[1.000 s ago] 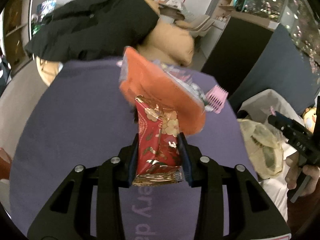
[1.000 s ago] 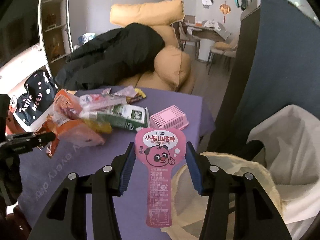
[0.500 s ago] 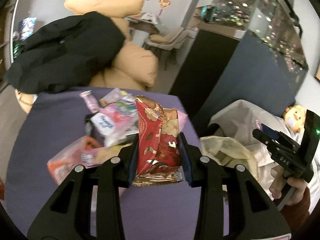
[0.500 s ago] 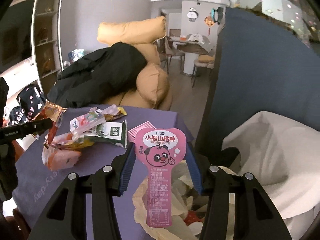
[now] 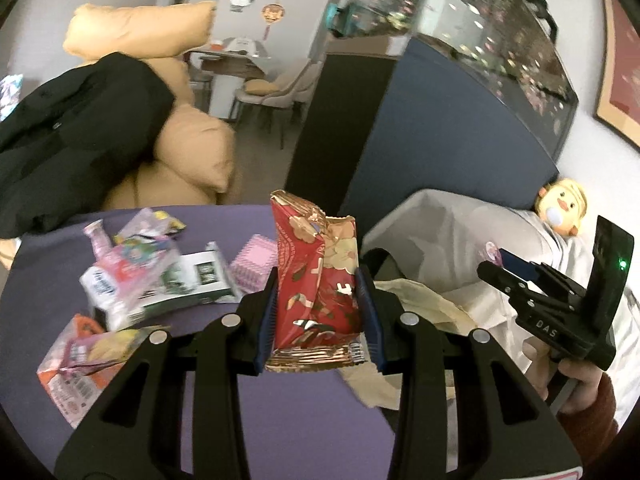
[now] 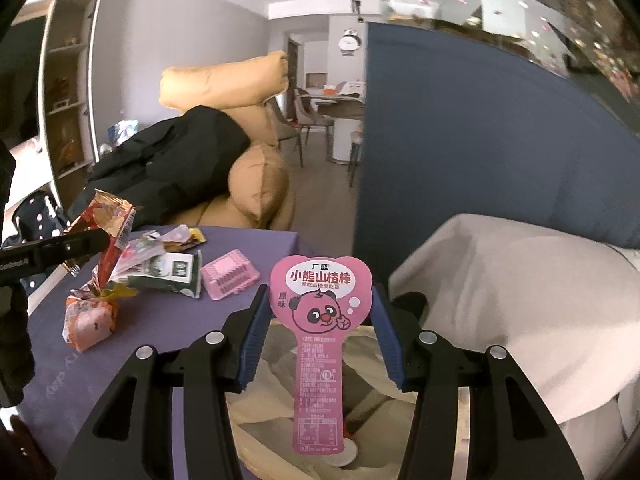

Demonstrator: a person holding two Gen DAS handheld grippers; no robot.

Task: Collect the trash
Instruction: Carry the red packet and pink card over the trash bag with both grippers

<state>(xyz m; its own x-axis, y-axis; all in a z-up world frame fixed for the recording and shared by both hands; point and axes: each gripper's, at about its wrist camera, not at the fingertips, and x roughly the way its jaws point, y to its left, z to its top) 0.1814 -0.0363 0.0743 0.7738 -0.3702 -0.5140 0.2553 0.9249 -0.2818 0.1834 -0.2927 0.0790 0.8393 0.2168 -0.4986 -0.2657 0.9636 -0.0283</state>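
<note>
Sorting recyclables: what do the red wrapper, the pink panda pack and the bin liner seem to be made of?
Red wrapper: likely metallised plastic film; glossy, gold crimped edges, sharp creases.
Panda pack: probably stiff card or laminated plastic; it stands flat and uncreased, with a slight sheen.
Bin liner: looks like thin beige plastic film; soft, crumpled folds.

wrapper [image 5: 316, 280]: red, gold floral print
lolly pack [image 6: 320, 320]: pink, panda face, white text
tabletop [image 5: 280, 420]: purple
tray [image 6: 229, 274]: pink, ribbed
cushions [image 6: 256, 184]: tan
coat [image 6: 172, 160]: black
partition [image 6: 460, 140]: dark blue
bin liner [image 6: 280, 400]: cream
</note>
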